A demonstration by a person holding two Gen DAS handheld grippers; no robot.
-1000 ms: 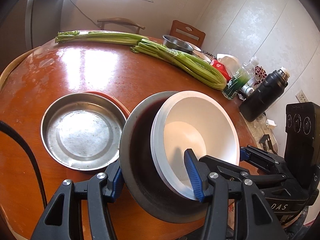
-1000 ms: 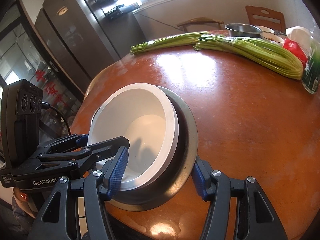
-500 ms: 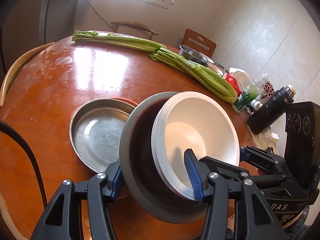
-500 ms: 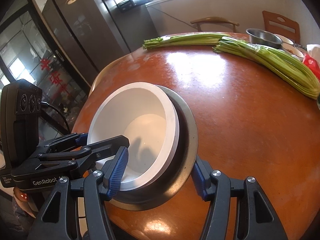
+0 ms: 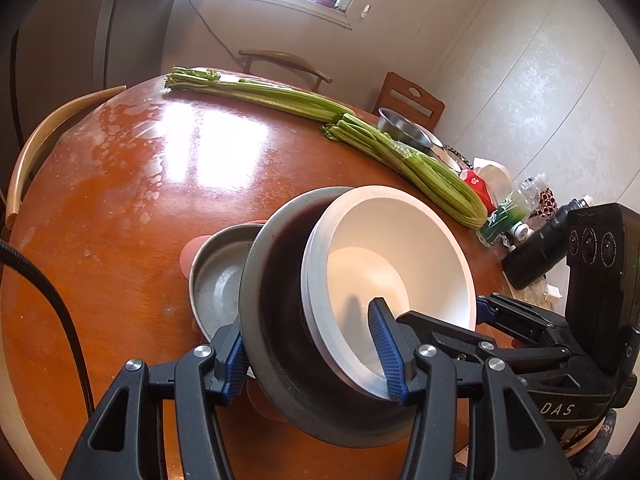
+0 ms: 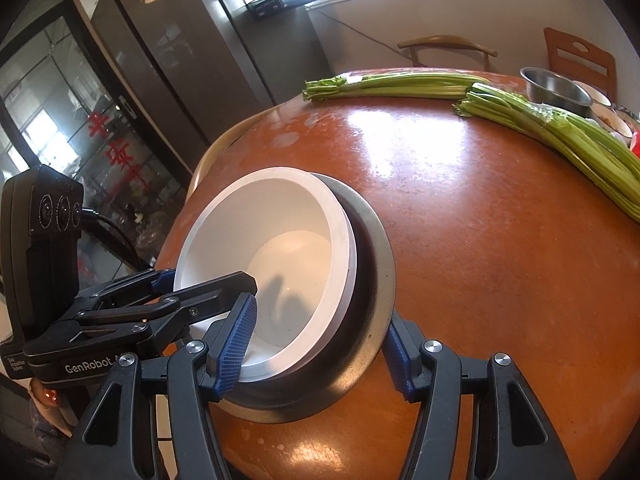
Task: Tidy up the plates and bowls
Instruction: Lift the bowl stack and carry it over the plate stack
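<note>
A white bowl (image 5: 384, 256) sits nested in a dark metal bowl (image 5: 276, 292). Both grippers hold this stack above the round wooden table, one from each side. My left gripper (image 5: 316, 364) is shut on the stack's near rim. My right gripper (image 6: 320, 344) is shut on the opposite rim; the stack shows in the right wrist view too, white bowl (image 6: 280, 248) inside dark bowl (image 6: 372, 248). A shallow metal plate (image 5: 218, 276) lies on the table on a red plate (image 5: 192, 250), just left of and partly behind the held stack.
Two bunches of celery (image 5: 420, 168) lie across the far table. A steel bowl (image 5: 404, 128), bottles, a red packet and a black flask (image 5: 536, 248) crowd the right edge. Chairs stand beyond the table. A black cable (image 5: 60, 312) runs at left.
The held bowl stack has moved left over the table toward the metal plate, which now sits partly hidden behind it. Both grips are unchanged.
</note>
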